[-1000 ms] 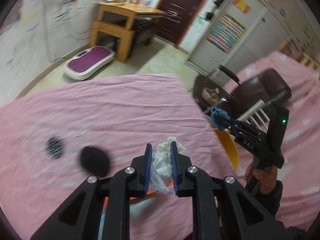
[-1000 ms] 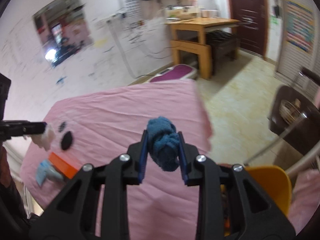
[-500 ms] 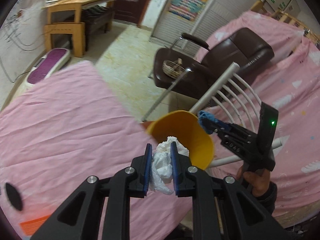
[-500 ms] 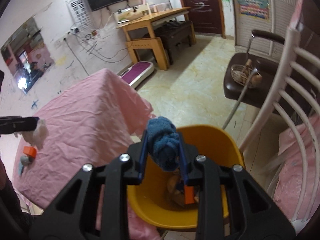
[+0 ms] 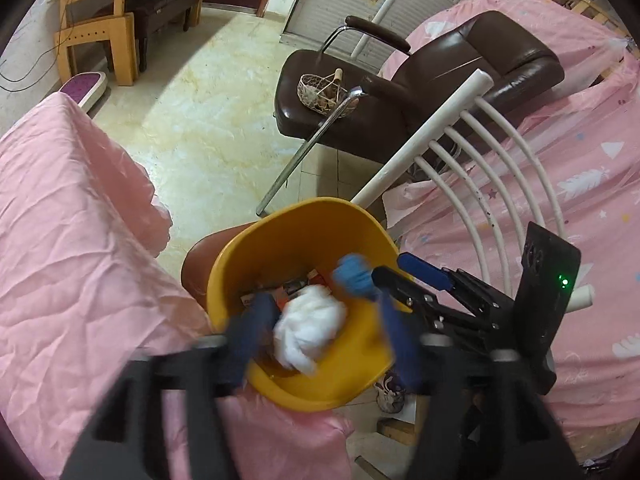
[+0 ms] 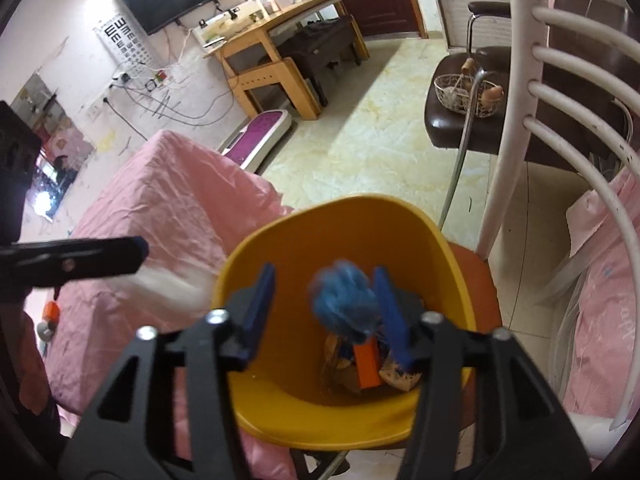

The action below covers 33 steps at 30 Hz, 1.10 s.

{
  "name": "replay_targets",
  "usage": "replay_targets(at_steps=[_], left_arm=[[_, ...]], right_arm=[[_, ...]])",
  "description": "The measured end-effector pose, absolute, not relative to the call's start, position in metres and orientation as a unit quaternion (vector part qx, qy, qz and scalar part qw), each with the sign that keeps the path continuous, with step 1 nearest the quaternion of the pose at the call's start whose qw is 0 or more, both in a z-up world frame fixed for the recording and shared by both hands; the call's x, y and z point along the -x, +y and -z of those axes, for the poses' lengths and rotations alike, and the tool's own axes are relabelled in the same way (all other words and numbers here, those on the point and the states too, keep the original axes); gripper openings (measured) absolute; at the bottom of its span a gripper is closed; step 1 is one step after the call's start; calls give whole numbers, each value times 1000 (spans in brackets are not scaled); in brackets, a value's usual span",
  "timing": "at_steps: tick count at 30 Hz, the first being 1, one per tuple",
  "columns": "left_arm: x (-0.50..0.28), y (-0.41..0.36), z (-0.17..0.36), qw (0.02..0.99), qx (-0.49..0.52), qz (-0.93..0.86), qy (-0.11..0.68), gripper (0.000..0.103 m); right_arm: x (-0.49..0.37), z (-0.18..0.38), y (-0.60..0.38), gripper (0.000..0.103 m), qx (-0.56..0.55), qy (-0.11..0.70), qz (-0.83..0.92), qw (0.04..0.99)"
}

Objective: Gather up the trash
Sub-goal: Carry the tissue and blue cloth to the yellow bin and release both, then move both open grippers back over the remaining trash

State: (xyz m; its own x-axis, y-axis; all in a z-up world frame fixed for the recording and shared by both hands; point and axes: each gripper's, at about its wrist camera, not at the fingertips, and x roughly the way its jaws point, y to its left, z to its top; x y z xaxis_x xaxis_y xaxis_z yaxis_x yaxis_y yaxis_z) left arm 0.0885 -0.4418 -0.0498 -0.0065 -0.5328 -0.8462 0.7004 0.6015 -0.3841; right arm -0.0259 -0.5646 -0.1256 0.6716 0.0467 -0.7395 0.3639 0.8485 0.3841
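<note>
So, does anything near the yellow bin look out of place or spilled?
Nothing looks spilled. The white wad and the blue wad are over the yellow bin, between open gripper fingers. An orange piece lies inside the bin.

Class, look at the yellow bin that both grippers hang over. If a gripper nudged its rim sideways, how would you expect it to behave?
The yellow bin looks like thin plastic, so probably light and easy to shove. It seems to sit on a round orange stool seat beside the pink-covered table, so a hard push might slide or tip it off. The few scraps inside add little ballast.
</note>
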Motion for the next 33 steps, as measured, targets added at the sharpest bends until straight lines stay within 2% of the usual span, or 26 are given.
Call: replay_targets(at_steps=[1,11,12,13,14,20,23,30,33], left_arm=[[-88,-441,50,700,-75,441,556,71],[-95,-413,31,733,-73,417,533,72],[-95,-408,27,743,-76,409,525,72],[-96,-403,23,750,-78,404,518,72],[-97,-396,18,762,-81,394,507,73],[-112,-342,-8,824,-87,324,456,76],[-124,-311,-17,844,-79,292,444,76],[-147,-231,-27,885,-76,196,416,77],[-157,-199,-27,888,-65,173,421,77]], right_arm=[[26,126,-565,60,-260,396,90,876],[20,123,-551,61,-253,401,85,876],[19,121,-548,65,-252,401,85,877],[18,119,-546,74,-251,401,84,877],[17,118,-543,76,-251,400,84,877],[2,94,-515,78,-233,392,63,888],[-10,77,-489,84,-219,384,42,896],[-44,43,-416,85,-182,374,-25,909],[-55,33,-381,91,-165,372,-62,911]])
